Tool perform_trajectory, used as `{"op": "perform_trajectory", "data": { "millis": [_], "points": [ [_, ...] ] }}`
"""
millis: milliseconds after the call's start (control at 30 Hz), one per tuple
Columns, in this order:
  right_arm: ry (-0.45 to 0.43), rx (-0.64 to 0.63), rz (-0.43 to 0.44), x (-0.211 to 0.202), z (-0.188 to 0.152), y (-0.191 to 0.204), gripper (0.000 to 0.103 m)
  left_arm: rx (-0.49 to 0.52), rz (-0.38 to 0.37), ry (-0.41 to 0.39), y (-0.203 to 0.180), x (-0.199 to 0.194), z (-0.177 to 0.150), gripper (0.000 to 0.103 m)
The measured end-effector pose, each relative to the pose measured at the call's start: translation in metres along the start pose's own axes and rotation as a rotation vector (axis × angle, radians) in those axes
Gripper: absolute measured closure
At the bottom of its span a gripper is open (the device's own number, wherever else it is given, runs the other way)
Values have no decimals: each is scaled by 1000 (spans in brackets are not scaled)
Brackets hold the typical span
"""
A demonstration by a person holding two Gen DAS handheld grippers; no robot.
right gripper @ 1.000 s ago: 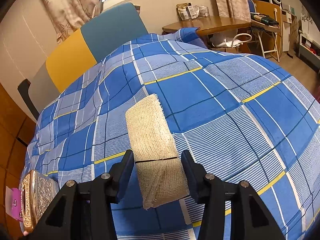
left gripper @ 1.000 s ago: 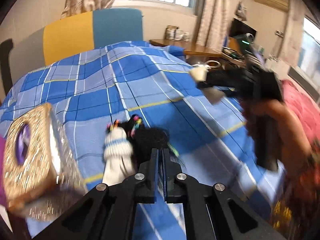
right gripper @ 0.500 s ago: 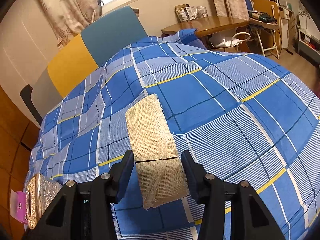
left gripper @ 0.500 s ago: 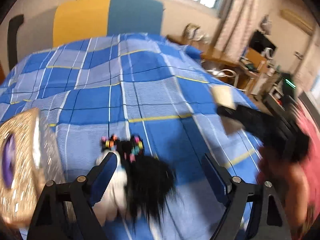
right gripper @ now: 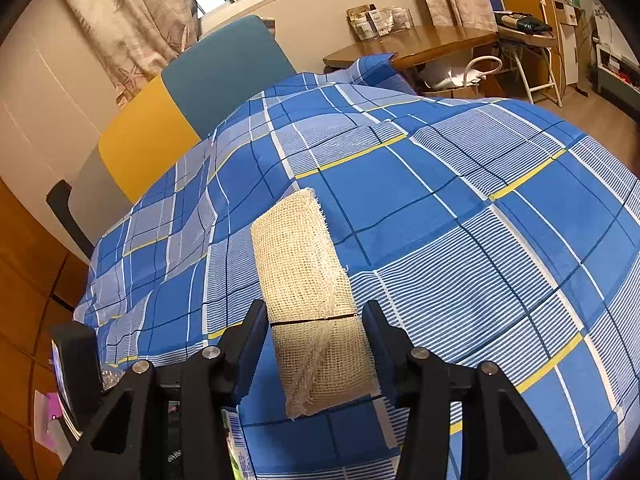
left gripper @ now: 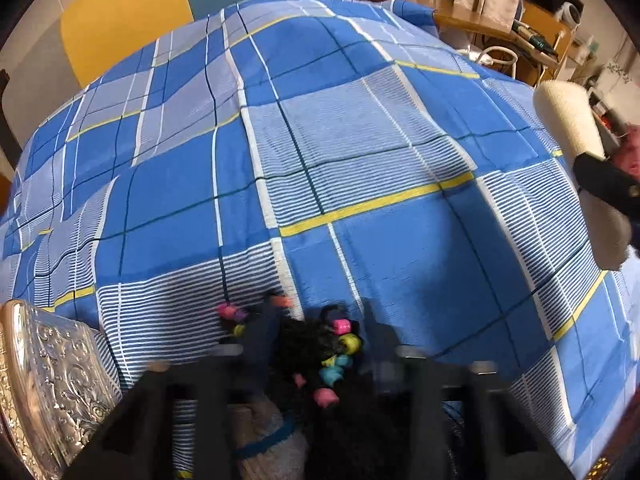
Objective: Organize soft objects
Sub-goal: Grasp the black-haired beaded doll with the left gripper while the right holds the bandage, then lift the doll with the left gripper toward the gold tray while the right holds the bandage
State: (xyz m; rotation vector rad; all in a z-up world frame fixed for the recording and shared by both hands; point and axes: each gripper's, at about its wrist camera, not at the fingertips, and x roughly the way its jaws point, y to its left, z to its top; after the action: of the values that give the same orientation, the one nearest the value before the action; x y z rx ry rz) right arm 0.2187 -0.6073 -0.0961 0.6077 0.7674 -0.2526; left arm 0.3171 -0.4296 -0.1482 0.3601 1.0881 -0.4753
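My right gripper [right gripper: 316,320] is shut on a beige mesh cloth roll [right gripper: 304,272] and holds it above the blue plaid bedspread [right gripper: 460,208]. The roll also shows at the right edge of the left wrist view [left gripper: 576,152]. My left gripper [left gripper: 320,344] is open, blurred, low over a black fluffy toy with coloured beads [left gripper: 316,352]. Its fingers stand on either side of the toy. A white sock with a blue stripe [left gripper: 268,436] lies beside the toy, under the gripper.
A gold embossed box [left gripper: 44,384] stands at the bed's left edge. A yellow and teal headboard [right gripper: 192,104] is behind the bed. A wooden desk [right gripper: 420,44] and chair stand at the far right. A dark device [right gripper: 76,364] sits low left.
My left gripper opened from shut, then dropped down around the black toy. The right gripper stayed shut on the roll and barely moved.
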Motion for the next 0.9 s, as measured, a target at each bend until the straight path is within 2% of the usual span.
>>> {"op": "perform_trajectory", "data": {
  "millis": [100, 133, 267, 367, 400, 433, 467, 533, 600, 800, 833, 900],
  "points": [
    [1, 10, -6, 0, 0, -2, 54, -42, -34, -32, 8, -9, 0, 81],
    [2, 13, -7, 0, 0, -3, 54, -55, -55, -61, 11, -17, -2, 94],
    [-1, 20, -12, 0, 0, -6, 54, -87, -126, -115, 15, -45, -10, 94],
    [-1, 17, -21, 1, -1, -5, 54, -47, -120, -133, 7, -57, -17, 93],
    [1, 15, -25, 1, -1, -5, 54, -40, -103, -131, 6, -57, -17, 90],
    [3, 14, -27, 1, -2, -5, 54, -38, -96, -122, 4, -55, -17, 72],
    [5, 12, -25, 1, -2, -4, 54, -41, -95, -104, 3, -52, -16, 42],
    [4, 5, -27, 1, -3, -3, 54, -59, -74, -103, 3, -47, -14, 16],
    [2, 3, -24, 0, -3, -3, 54, -46, -49, -98, 2, -40, -9, 17],
    [1, 20, -11, 0, -1, -5, 54, -1, -52, -19, -9, -7, 2, 18],
    [1, 21, -9, 0, -1, -5, 54, -6, -48, -4, -11, 0, 3, 21],
    [-3, 19, -9, -1, -1, -5, 54, -15, -50, 35, -14, 13, 4, 32]
  ]
}}
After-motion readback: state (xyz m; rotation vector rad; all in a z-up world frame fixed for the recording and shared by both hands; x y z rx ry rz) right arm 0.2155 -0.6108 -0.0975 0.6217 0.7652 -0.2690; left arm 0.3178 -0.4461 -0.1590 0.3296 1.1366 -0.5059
